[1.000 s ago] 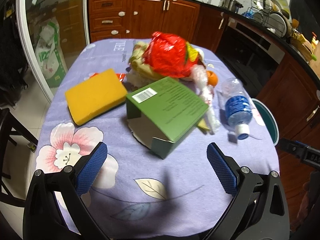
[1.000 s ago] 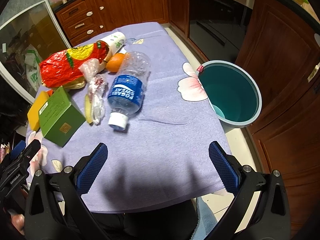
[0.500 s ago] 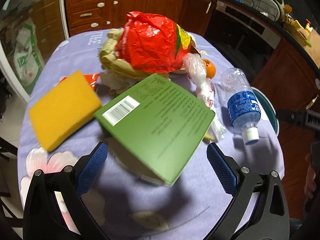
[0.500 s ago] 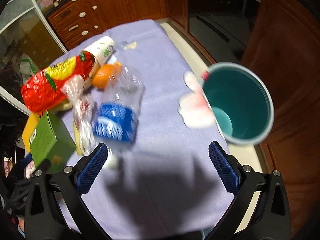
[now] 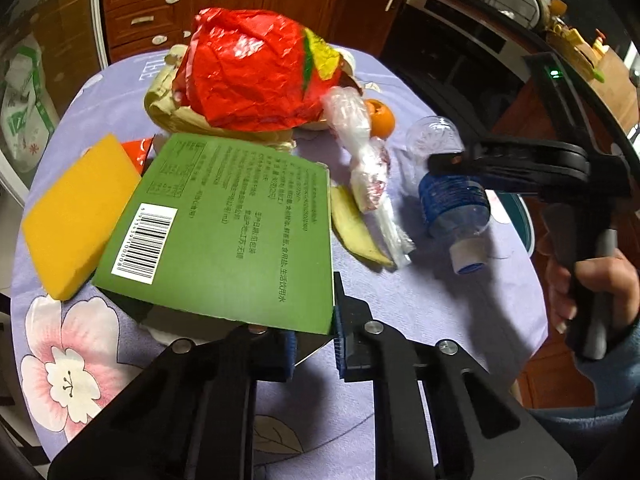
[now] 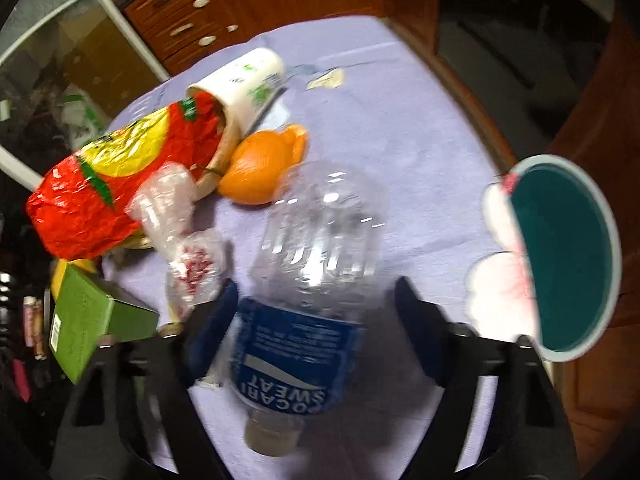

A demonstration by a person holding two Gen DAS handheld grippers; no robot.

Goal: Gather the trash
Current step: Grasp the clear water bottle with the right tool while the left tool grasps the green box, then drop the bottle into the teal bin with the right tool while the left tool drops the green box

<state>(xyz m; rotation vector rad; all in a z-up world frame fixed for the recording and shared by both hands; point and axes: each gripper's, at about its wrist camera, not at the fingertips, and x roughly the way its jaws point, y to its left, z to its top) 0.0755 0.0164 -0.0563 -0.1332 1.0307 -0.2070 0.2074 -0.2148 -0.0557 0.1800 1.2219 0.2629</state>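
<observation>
My left gripper [image 5: 314, 344] is shut on the near edge of a green carton [image 5: 224, 232], which is tipped up off the table; the carton also shows in the right wrist view [image 6: 92, 324]. My right gripper [image 6: 316, 320] is open, with its fingers on either side of an empty Pocari Sweat bottle [image 6: 308, 292] lying on the purple tablecloth [image 6: 380, 112]. The bottle [image 5: 456, 200] and the right gripper [image 5: 444, 158] over it show in the left wrist view. A teal bin [image 6: 568, 256] stands beside the table at the right.
A red and yellow bag [image 5: 256, 68], a yellow sponge [image 5: 76, 216], a banana peel [image 5: 356, 228], a clear wrapper [image 5: 368, 160] and an orange [image 6: 260, 168] lie on the table. A white paper cup [image 6: 244, 80] lies on its side. Wooden cabinets stand behind.
My left gripper has moved in and shut on the green carton, lifting its near edge. My right gripper has moved forward and down until its fingers straddle the bottle.
</observation>
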